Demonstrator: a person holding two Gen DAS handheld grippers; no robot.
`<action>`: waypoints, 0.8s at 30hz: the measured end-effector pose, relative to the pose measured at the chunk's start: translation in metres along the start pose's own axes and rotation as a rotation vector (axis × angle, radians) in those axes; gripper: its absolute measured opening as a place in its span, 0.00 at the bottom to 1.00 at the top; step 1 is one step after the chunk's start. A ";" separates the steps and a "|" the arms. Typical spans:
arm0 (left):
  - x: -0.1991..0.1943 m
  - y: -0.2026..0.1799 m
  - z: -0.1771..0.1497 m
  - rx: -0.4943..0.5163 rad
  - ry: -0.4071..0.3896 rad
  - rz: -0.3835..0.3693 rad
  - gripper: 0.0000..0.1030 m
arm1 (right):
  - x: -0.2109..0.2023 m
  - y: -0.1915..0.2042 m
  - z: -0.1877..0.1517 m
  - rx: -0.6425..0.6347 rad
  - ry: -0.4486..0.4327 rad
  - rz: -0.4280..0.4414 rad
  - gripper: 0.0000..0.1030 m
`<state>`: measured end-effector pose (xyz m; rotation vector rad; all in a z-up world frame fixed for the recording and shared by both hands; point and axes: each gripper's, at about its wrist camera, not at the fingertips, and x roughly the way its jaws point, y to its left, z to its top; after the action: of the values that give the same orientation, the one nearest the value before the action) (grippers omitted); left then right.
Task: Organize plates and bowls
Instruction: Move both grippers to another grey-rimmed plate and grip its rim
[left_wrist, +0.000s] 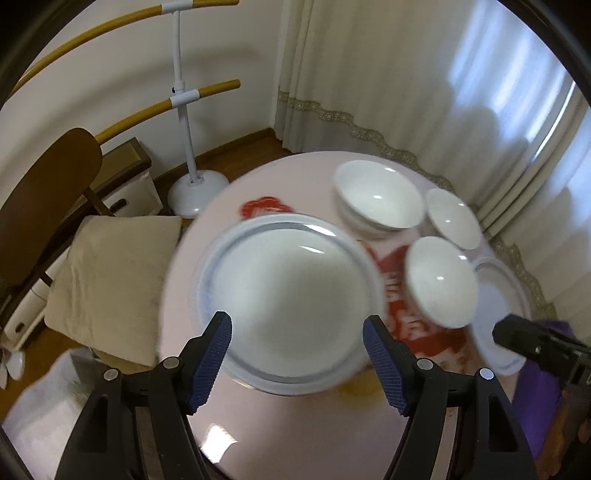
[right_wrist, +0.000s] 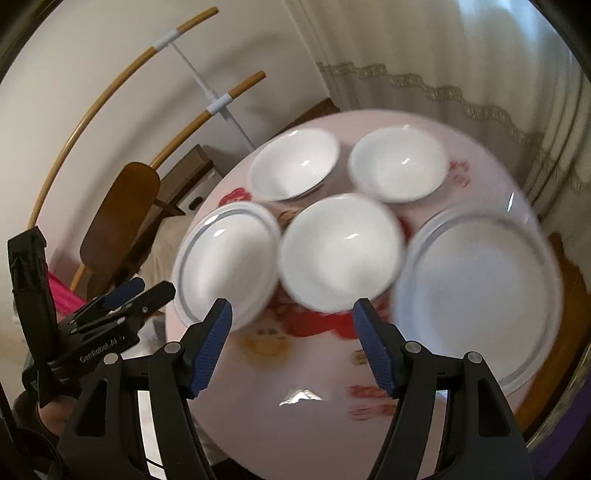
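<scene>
Five white ceramic pieces lie spread on the round pink table (right_wrist: 295, 417) with its red printed pattern, none nested yet, so the sorting is judged barely begun. In the right wrist view, a small white ceramic bowl (right_wrist: 340, 251) sits at the centre. A white plate with a thin grey rim line (right_wrist: 227, 258) is just beside it at nine o'clock, and a larger white grey-rimmed plate (right_wrist: 480, 295) at three o'clock. A wider white bowl (right_wrist: 295, 166) stands at eleven o'clock and another small white bowl (right_wrist: 399, 166) at one o'clock. Plates sit on the outer sides and bowls cluster between and behind, which looks like a loose scatter rather than deliberate grouping.

The right gripper (right_wrist: 291, 347) hangs above the near table edge, its blue-padded jaws spread wide with nothing between them. The left gripper (left_wrist: 297, 358) frames the nine o'clock plate from above in its own view, likewise spread and empty. Both views are blurred. Each tool seems poised over its own side, probably so either plate can be taken first.
</scene>
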<state>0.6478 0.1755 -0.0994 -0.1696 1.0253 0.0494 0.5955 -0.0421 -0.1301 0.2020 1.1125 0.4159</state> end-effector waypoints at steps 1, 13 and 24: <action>0.000 0.009 0.001 0.013 -0.002 0.007 0.67 | 0.006 0.007 -0.005 0.014 0.000 -0.007 0.68; 0.065 0.080 0.015 0.066 0.067 0.028 0.67 | 0.072 0.031 -0.032 0.098 -0.006 -0.118 0.68; 0.133 0.083 0.032 0.100 0.116 -0.013 0.67 | 0.105 0.028 -0.036 0.073 -0.020 -0.188 0.63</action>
<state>0.7338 0.2573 -0.2066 -0.0883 1.1398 -0.0235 0.5967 0.0254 -0.2220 0.1631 1.1167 0.2057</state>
